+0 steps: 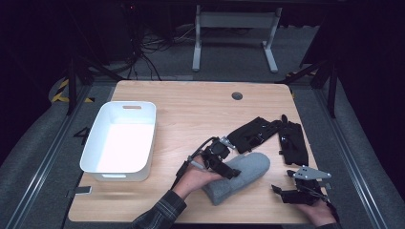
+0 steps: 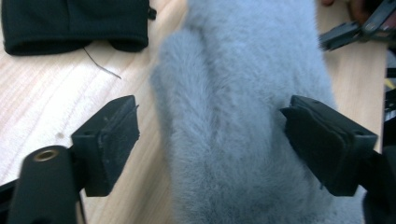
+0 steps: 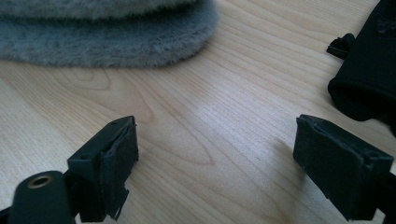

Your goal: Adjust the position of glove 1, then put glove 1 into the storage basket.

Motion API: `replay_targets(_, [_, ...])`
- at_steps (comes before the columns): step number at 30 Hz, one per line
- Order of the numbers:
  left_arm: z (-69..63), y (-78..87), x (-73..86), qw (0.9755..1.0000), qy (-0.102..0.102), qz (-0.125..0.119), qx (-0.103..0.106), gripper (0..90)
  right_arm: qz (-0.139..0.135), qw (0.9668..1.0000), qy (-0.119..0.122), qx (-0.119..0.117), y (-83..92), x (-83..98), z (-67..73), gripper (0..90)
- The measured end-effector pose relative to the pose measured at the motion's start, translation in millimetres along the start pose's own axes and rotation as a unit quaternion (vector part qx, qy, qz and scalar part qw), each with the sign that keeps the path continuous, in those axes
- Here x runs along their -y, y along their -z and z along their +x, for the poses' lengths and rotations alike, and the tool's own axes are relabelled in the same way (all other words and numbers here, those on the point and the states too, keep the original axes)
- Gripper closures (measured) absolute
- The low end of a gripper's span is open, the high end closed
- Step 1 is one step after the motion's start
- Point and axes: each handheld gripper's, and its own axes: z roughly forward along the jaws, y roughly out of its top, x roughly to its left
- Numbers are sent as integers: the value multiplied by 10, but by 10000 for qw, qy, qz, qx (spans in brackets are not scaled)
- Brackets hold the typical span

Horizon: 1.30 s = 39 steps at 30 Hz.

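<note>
— Nearest the lens? Fuzzy grey fleece mitten (image 2: 243, 116), lying flat on pale wooden table (image 1: 191, 109), straddled by left gripper (image 2: 210, 140), jaws spread wide, pads clear of the fleece.

— Right gripper (image 3: 215, 158)?

— Jaws wide apart over bare wood, holding nothing, near the mitten's rounded end.

— Farther out?

— Black gloves (image 1: 272, 136) just beyond; white plastic bin (image 1: 122, 140) well apart, left.
</note>
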Motion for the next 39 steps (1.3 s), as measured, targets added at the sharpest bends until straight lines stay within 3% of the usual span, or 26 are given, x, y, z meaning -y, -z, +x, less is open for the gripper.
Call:
replay_targets(11, [-30,-155,25,9990,-89,442,12,154,-1,10000,-1,3,1,2,2,143])
replay_targets(15, [-22,-183,30,9985,31,518,151,181,-1,10000,1,2,0,0,1,143])
replay_targets(25, [-31,-220,3,9961,44,762,436,323,-5,10000,-9,-9,-8,-5,0,142])
replay_targets(28, [-21,-220,-5,9954,-41,806,525,382,-2,10000,-8,-7,-8,-5,0,142])
replay_targets(35, [-23,-204,-27,9935,54,908,677,555,4,10000,-6,1,-6,-5,0,143])
replay_targets(39, [-29,-174,-24,9945,35,819,660,661,2,10000,-2,3,-6,-5,0,143])
